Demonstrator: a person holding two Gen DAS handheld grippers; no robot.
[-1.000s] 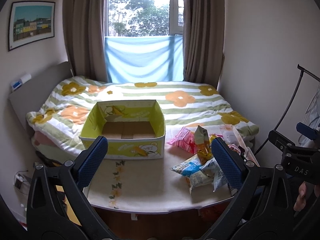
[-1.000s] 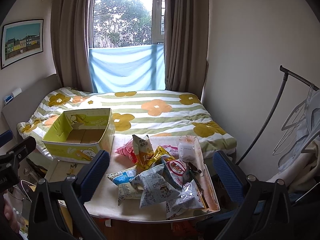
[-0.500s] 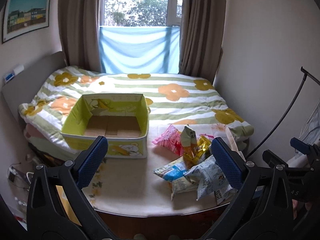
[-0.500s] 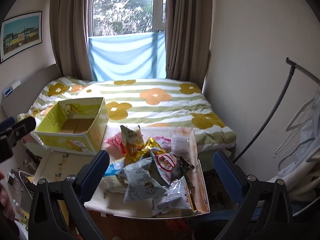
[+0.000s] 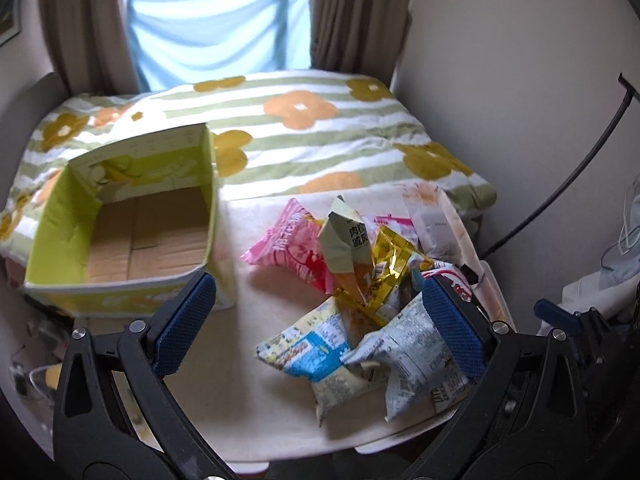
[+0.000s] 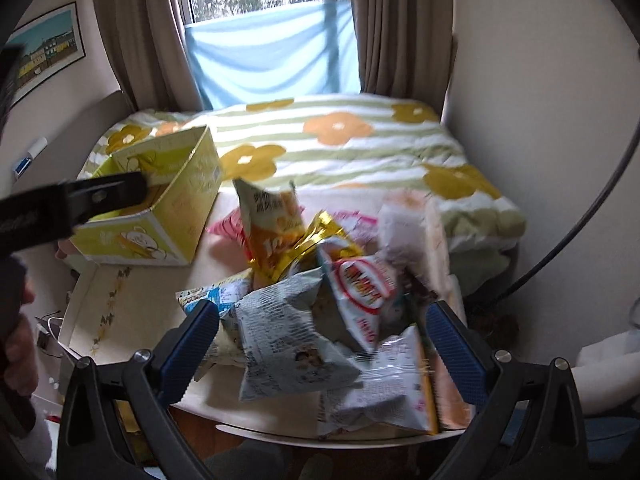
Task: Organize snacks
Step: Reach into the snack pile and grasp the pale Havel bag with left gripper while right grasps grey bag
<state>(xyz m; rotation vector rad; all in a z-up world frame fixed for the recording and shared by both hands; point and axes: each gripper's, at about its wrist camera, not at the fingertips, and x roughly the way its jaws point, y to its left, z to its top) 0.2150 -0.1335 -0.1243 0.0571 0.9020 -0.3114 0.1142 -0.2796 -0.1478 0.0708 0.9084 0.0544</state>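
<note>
Two grippers, both with fingers spread wide, nothing held. Left gripper (image 5: 316, 328) hangs over the cream surface (image 5: 224, 400), between the yellow-green box (image 5: 120, 224) and the snack pile (image 5: 360, 292). Right gripper (image 6: 322, 346) sits low over the pile, fingers either side of a grey-white packet (image 6: 288, 340). Box is open-topped, cardboard floor bare, at the surface's left-rear corner against the floral bed quilt (image 5: 320, 128). Pink packet (image 5: 292, 244) lies nearest the box; blue-white packet (image 5: 316, 352) at the pile's front.
</note>
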